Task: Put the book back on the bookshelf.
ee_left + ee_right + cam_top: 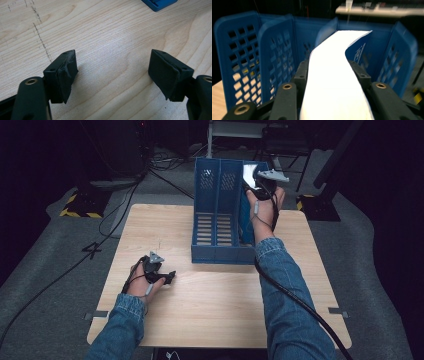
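A dark room with grey carpet and trailing cables surrounds a pale wooden worktop (pixel 215 295). At the far middle of it stands a blue plastic file rack (pixel 220 215) with 3 upright compartments and perforated dividers.

A white booklet (pixel 337 75), bent into a slight curve, is held upright by its edges over the rack's compartment on the right of the high view, its upper end against the blue back wall; the high view shows it as a bright patch (pixel 248 171) at the rack's top right corner. A blue cover with white print shows along 1 side of it. The right tool (pixel 332 75) is clamped on this booklet, both black jaws pressed to its 2 edges, and in the high view (pixel 260 185) it sits above the rack's right rear part, with the denim-sleeved forearm running back along the rack's right side.

The left tool (pixel 112 72) stands well apart from the rack, low over bare wood near the worktop's front left (pixel 160 272), with its jaws spread wide and nothing between the 2 pads. A corner of the rack shows at the top of the left gripper view.
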Demonstrator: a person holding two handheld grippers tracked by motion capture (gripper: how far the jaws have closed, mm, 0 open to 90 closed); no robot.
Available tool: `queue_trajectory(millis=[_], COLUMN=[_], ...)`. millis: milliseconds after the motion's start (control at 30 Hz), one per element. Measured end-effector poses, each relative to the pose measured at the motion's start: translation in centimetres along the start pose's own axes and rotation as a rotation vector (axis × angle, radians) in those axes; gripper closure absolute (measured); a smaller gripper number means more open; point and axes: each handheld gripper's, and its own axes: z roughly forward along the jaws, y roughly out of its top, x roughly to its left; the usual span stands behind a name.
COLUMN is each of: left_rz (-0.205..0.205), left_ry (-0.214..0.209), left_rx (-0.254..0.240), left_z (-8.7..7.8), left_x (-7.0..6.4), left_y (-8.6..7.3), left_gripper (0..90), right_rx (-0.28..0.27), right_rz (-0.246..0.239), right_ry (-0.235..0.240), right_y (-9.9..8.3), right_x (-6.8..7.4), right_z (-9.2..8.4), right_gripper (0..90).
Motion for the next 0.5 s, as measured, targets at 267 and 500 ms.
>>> queue_trajectory(millis=[267, 500], left_rz=[-0.002, -0.001], left_ry=[-0.002, 0.001], left_rx=[0.0, 0.0], left_z=[0.0, 0.0], left_x=[0.0, 0.0], left_y=[0.0, 0.0], left_gripper=[23.8, 23.8], right_rx=[-0.035, 0.019], right_rz=[0.013, -0.04], right_ry=[-0.005, -0.037], right_y=[-0.9, -1.6], right_x=[-0.2, 0.9], right_z=[-0.3, -1.9], right_gripper=[59.4, 59.4])
